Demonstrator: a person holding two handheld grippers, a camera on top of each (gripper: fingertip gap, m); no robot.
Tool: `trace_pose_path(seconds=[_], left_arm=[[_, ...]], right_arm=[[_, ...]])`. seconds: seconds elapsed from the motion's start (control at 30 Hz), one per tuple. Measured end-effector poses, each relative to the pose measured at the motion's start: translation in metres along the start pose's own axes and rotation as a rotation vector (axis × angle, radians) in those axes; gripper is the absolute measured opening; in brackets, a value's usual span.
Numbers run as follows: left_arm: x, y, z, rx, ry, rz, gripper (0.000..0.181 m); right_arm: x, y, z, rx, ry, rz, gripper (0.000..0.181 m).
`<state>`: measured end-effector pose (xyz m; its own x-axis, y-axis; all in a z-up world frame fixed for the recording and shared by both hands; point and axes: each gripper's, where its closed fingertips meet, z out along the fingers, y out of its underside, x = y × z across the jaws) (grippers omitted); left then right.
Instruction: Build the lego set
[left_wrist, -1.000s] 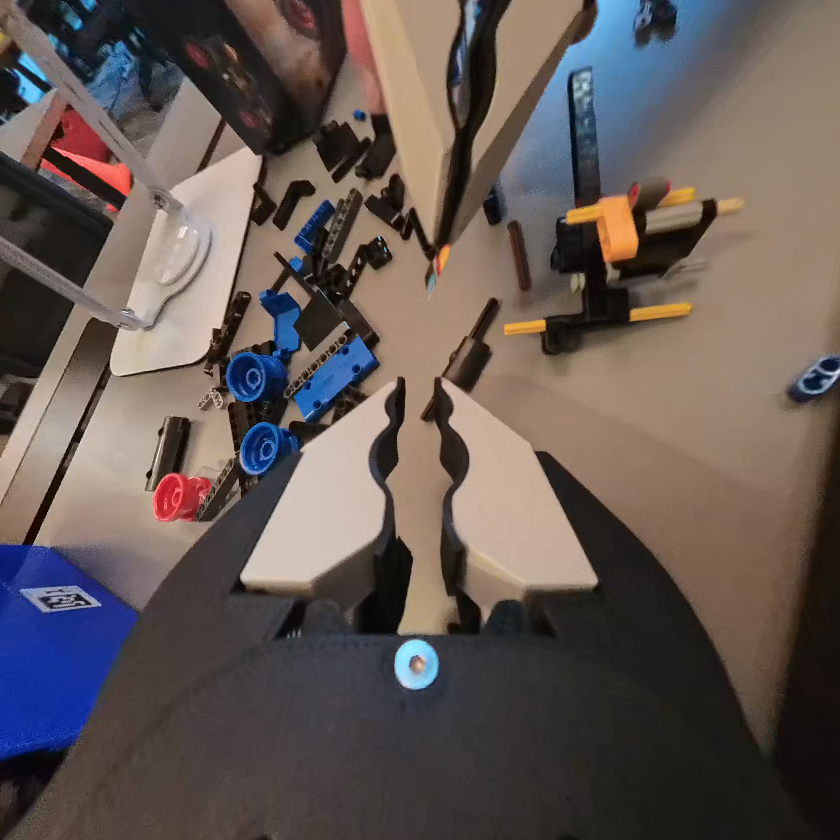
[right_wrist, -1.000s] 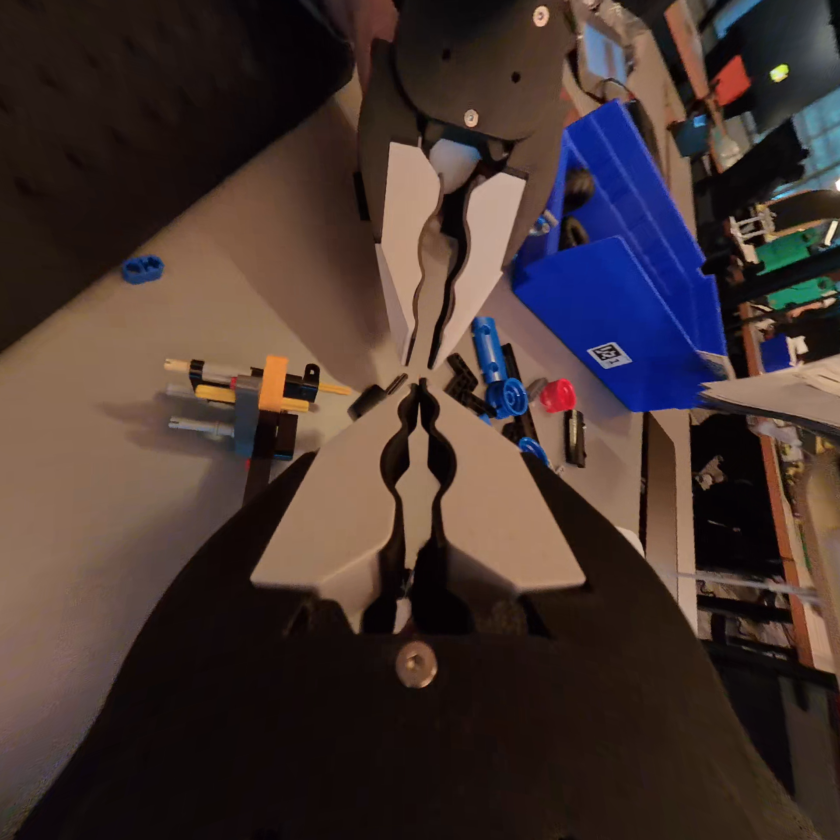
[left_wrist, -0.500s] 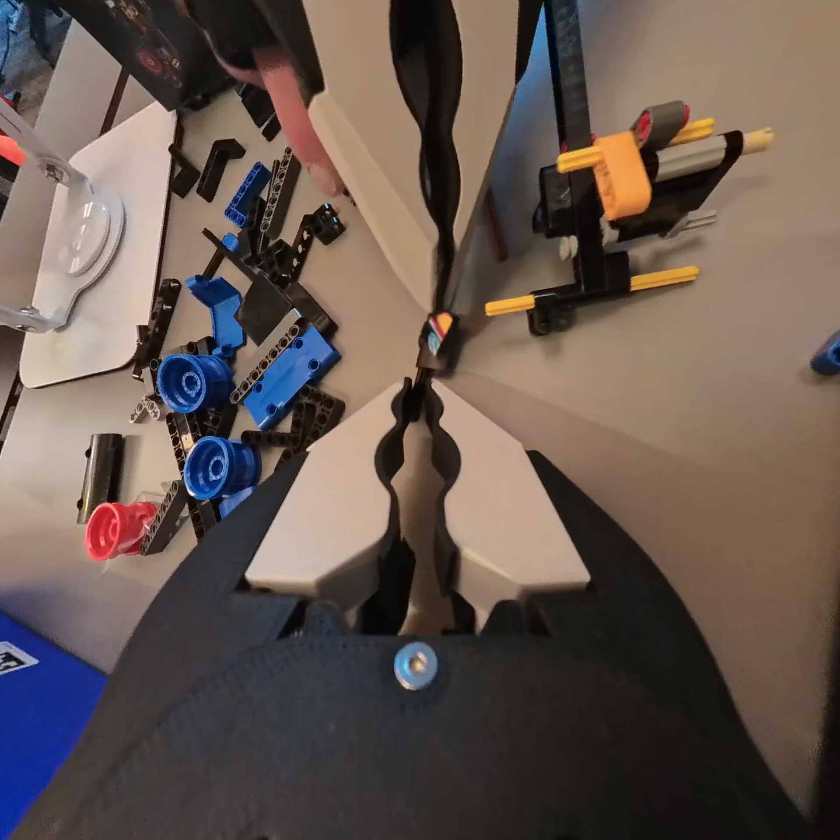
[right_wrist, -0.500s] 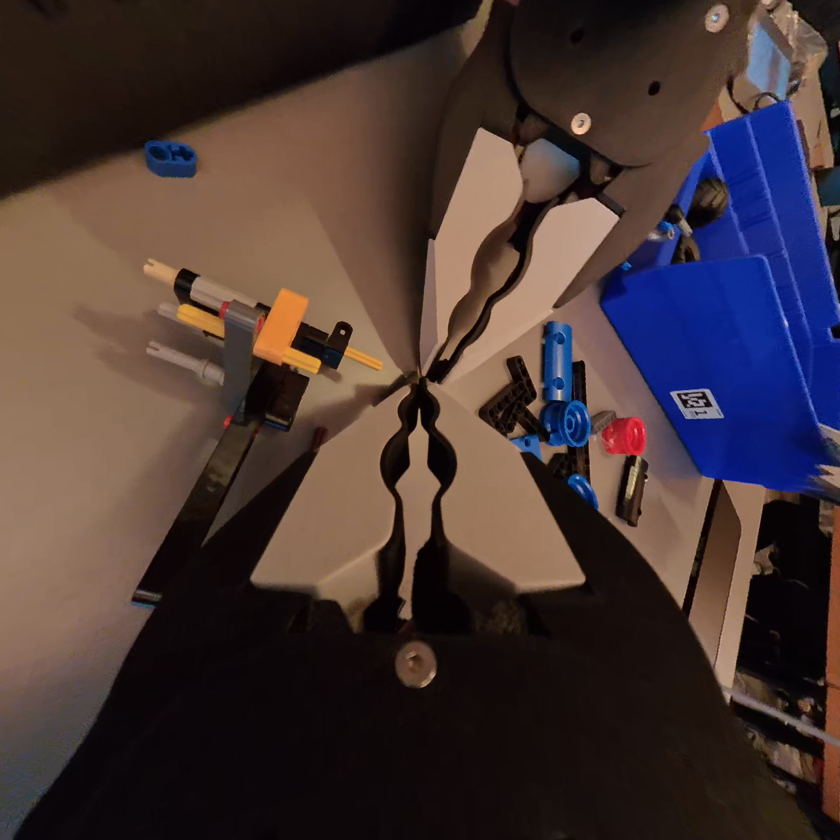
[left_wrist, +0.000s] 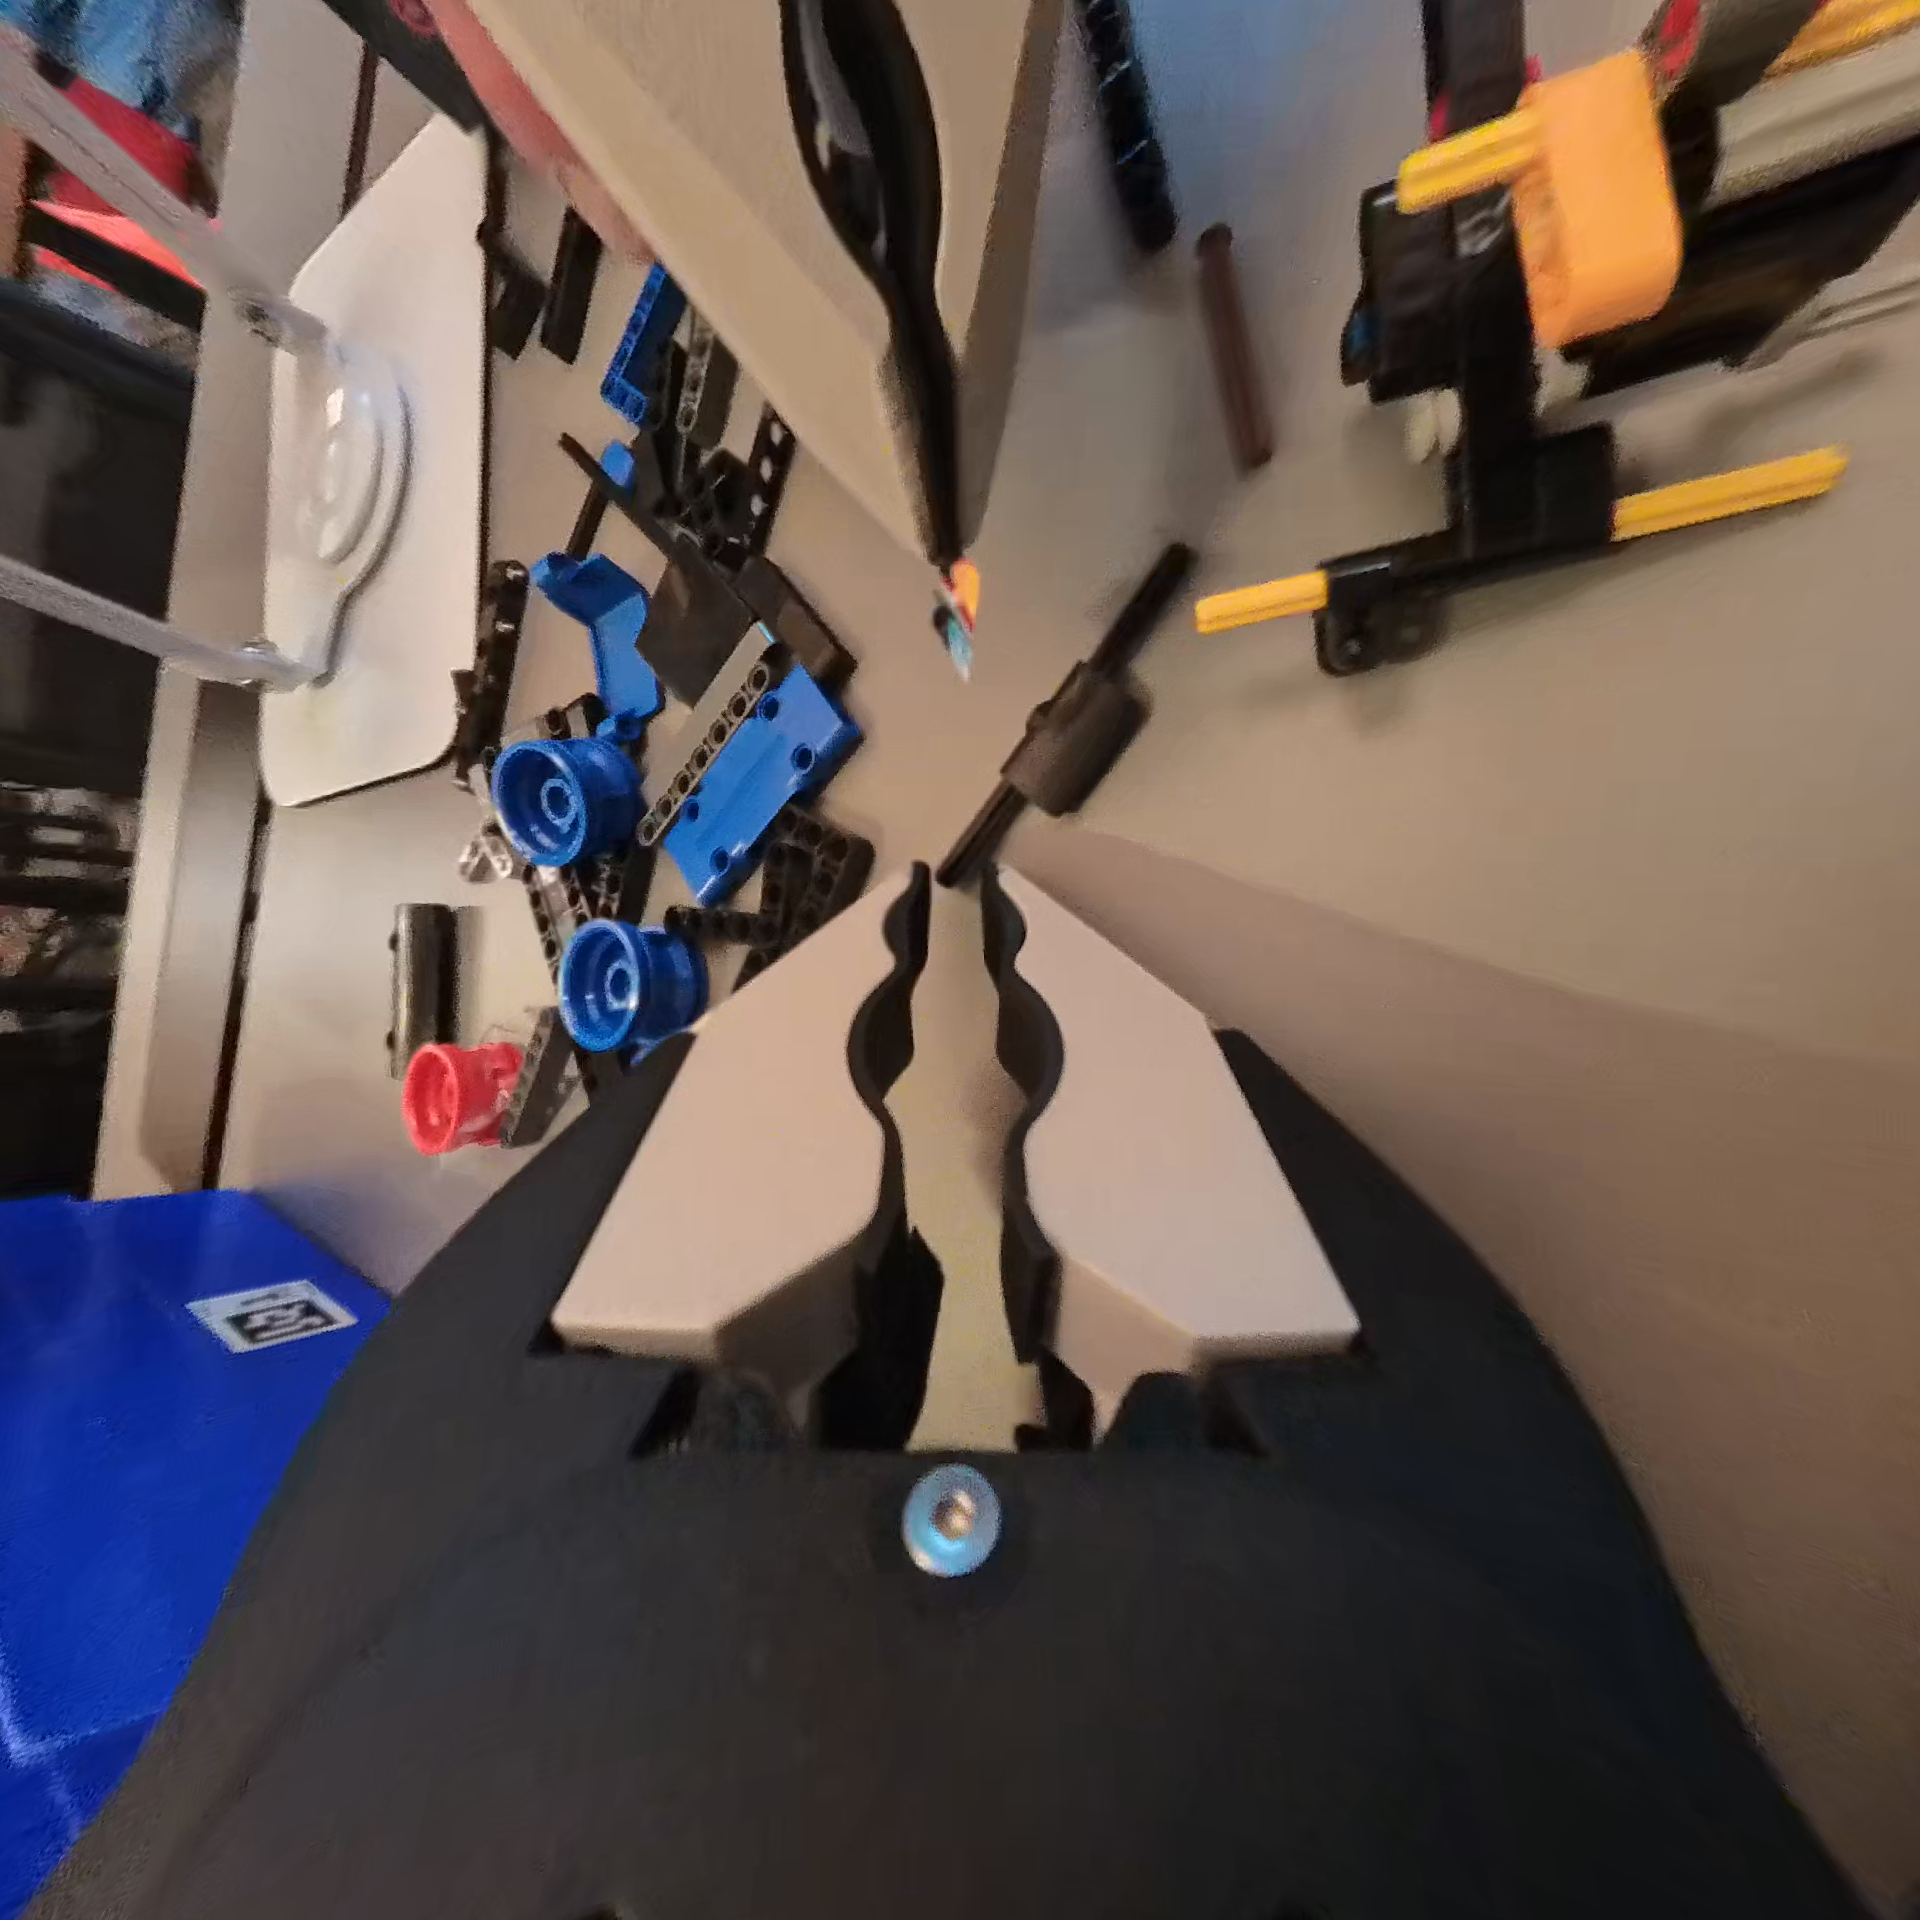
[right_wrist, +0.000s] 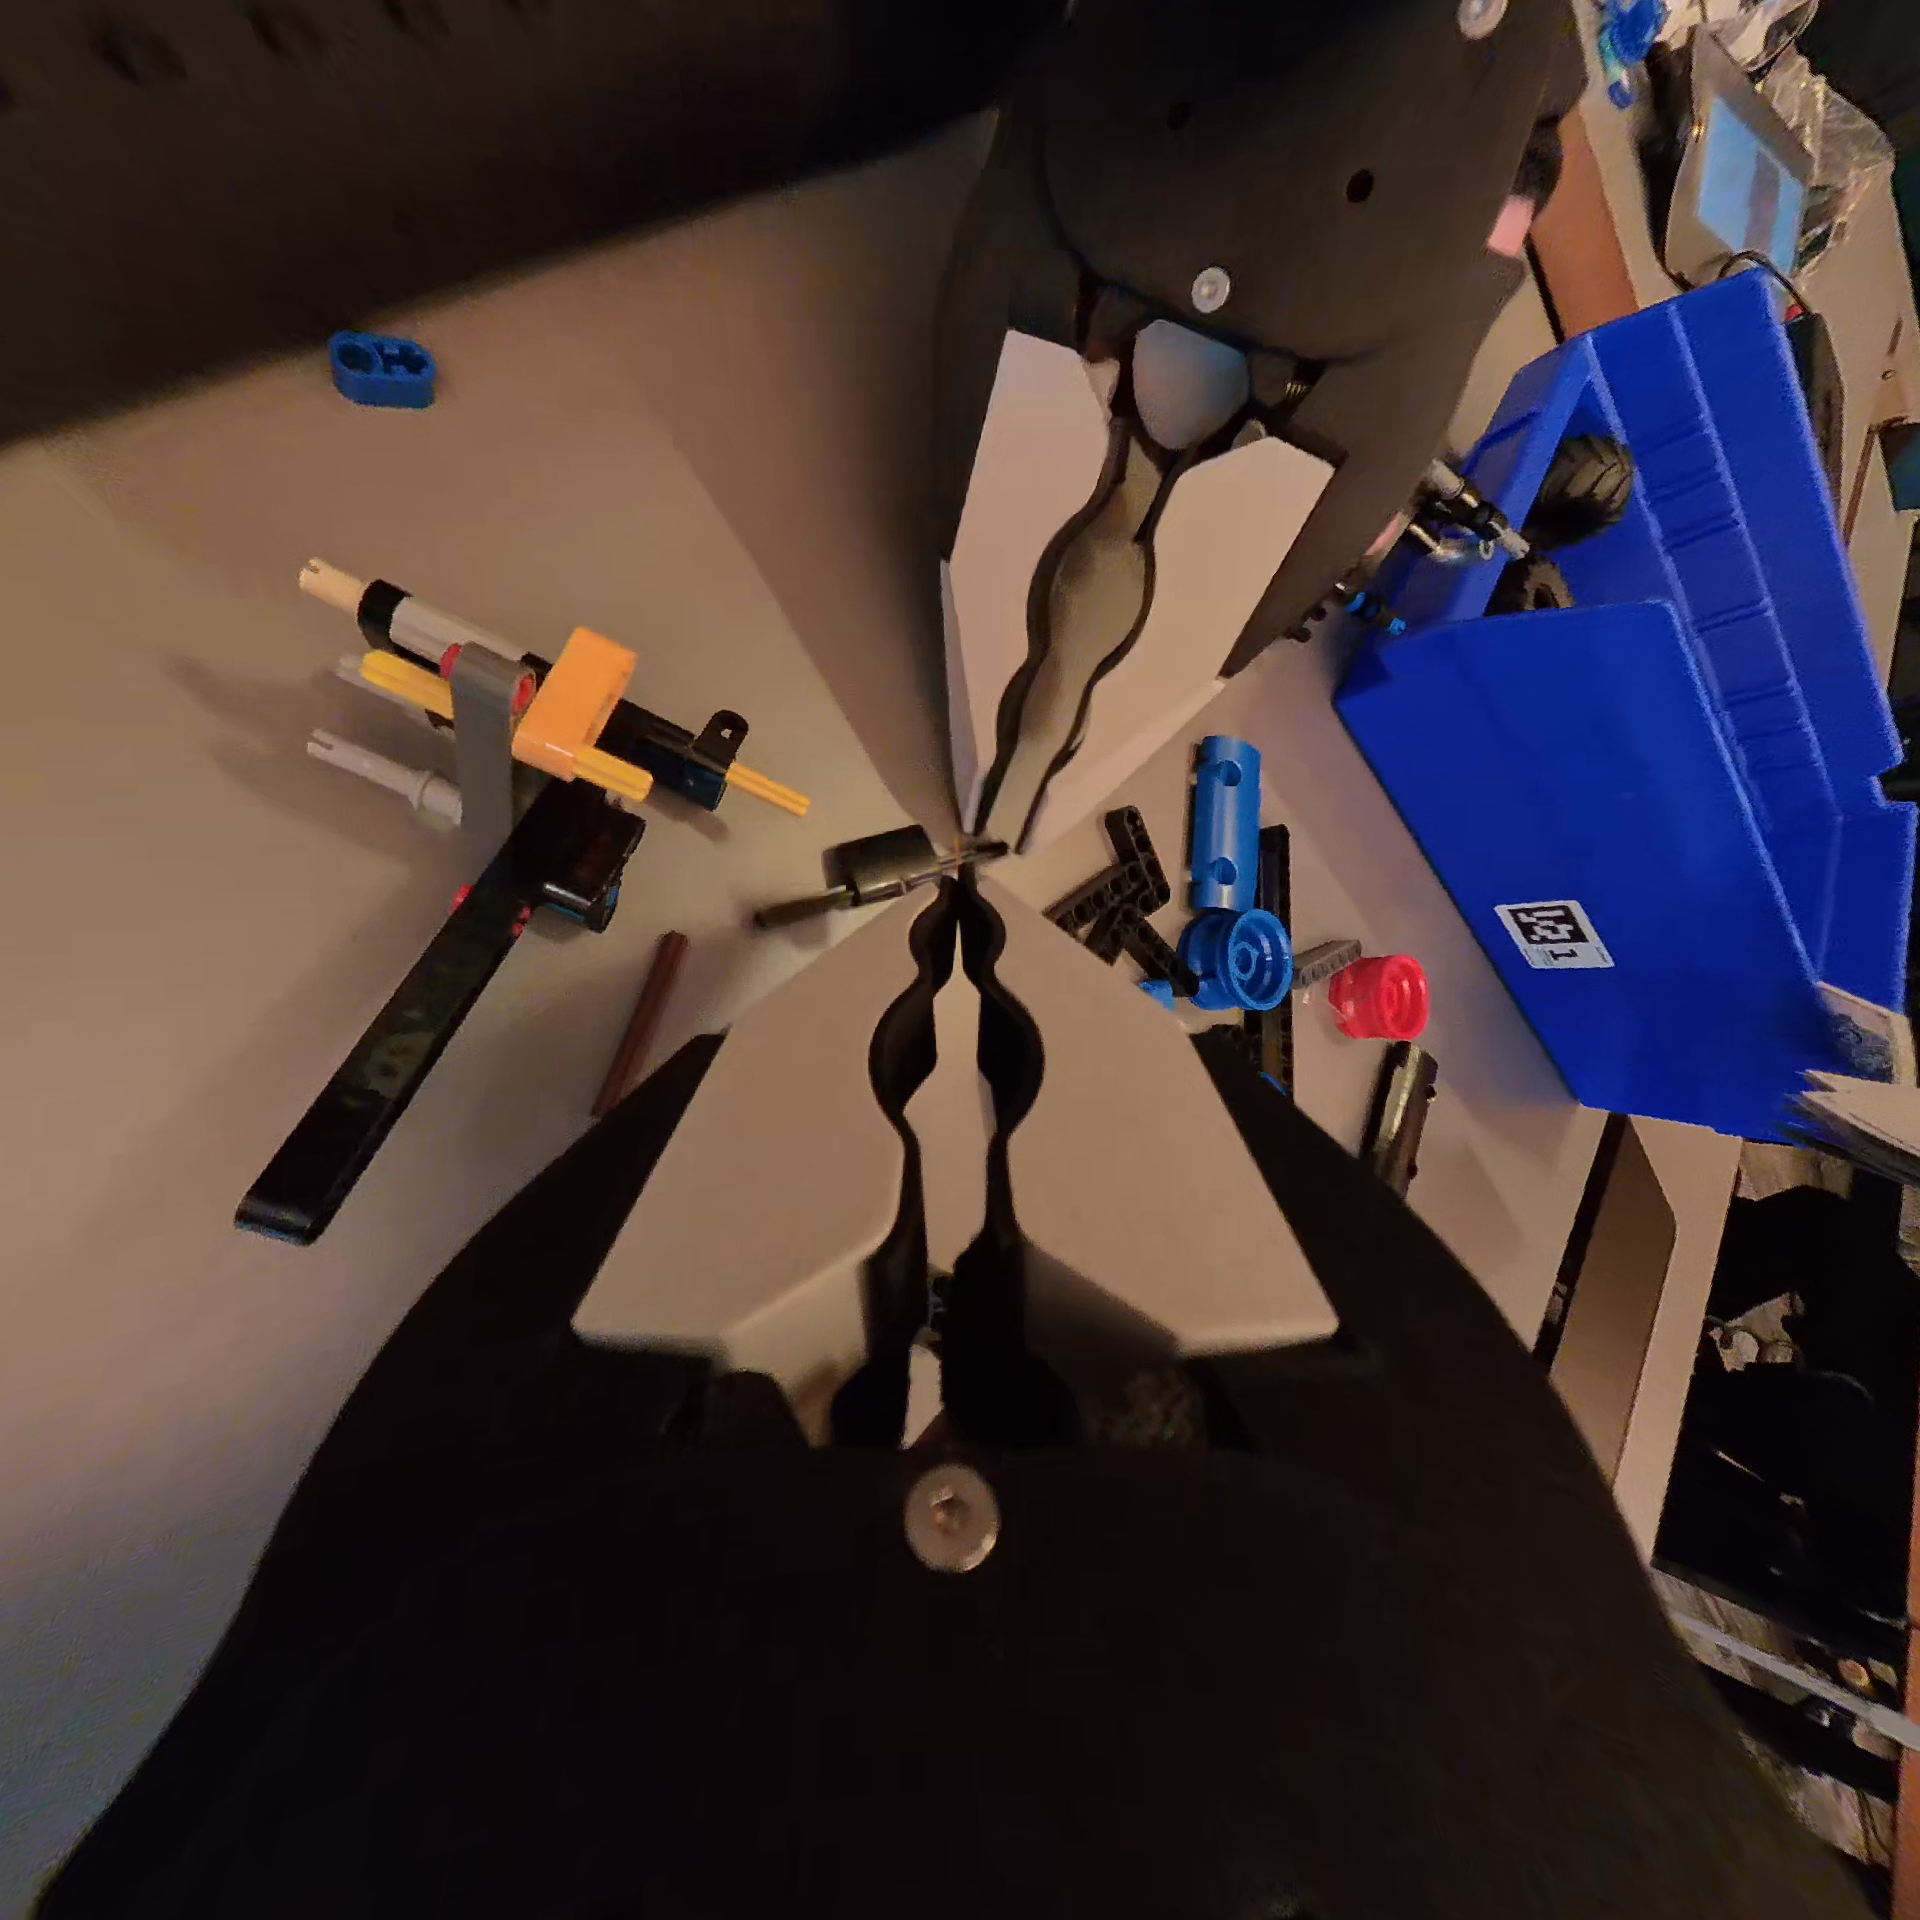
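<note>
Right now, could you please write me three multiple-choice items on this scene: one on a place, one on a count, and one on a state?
1. Where is the red wheel?
A. in the blue bin
B. on the table beside a blue wheel
C. on the orange block

2. How many blue wheels show in the left wrist view?
A. one
B. four
C. two

3. What is the state of the right claw?
A. shut on a small coloured piece
B. wide open and empty
C. shut on the red wheel

Answers:
1 B: it lies on the tabletop, between the blue wheel and the bin.
2 C: two lie among the loose black pieces.
3 A: the piece sticks out from its closed tips.
</note>
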<state>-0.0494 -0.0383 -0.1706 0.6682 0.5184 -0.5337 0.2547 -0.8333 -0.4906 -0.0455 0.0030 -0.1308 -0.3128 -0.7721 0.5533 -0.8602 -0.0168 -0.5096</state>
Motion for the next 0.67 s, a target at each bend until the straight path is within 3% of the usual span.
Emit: trace_pose_path(seconds=[0.17,0.33,0.67], left_arm=[[-0.005,-0.005,0.007,-0.027,-0.066,0.021,0.006],[-0.005,-0.01,0.006,0.012,-0.051,-0.03,0.011],[-0.004,-0.015,0.013,0.039,-0.036,-0.034,0.002]], right_arm=[[-0.005,0.001,0.004,-0.003,-0.002,-0.032,0.0],[-0.004,0.002,0.01,-0.034,0.078,-0.089,0.0],[-0.006,0.004,0.02,-0.021,0.146,-0.119,0.0]])
